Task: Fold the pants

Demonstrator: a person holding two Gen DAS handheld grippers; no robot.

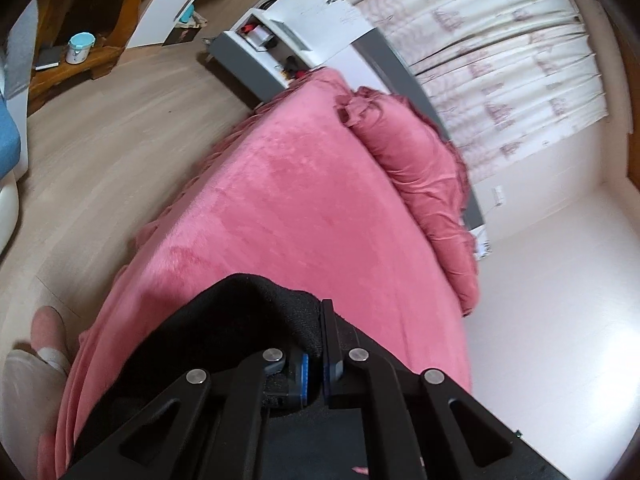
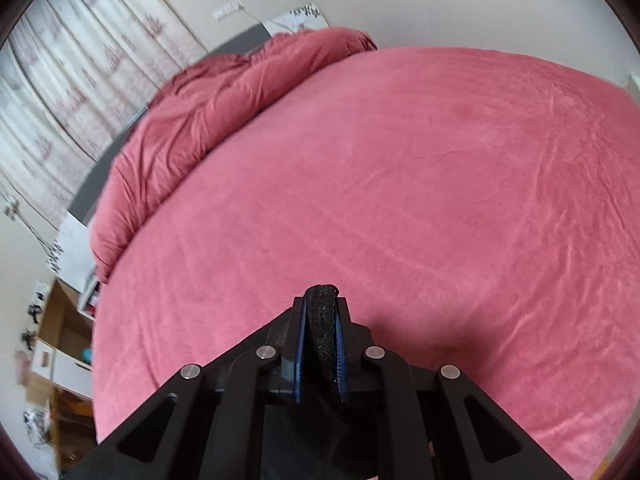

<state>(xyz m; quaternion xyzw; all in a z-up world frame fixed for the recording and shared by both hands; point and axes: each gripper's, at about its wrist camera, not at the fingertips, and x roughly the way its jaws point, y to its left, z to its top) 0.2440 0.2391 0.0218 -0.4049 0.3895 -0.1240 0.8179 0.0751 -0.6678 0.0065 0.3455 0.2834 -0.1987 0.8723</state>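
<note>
Both grippers have a bite of the pants already. The left gripper (image 1: 320, 344) is clamped shut on a fold of the black pants (image 1: 256, 320), and the fabric bunches out to its left and hangs down under it. The right gripper (image 2: 321, 344) is pinched on a thick edge of the same black cloth (image 2: 321, 312), which sticks up between the pads. So the pants are up off the bed (image 2: 400, 184), strung between the two hands, and I'd guess their long axis drops away below where neither camera sees it. The pink cover ahead is bare, with pillows (image 2: 192, 120) at the far end. No containers in play, just a blue-lidded tin (image 1: 80, 47) on a shelf far off, contents unknown.
</note>
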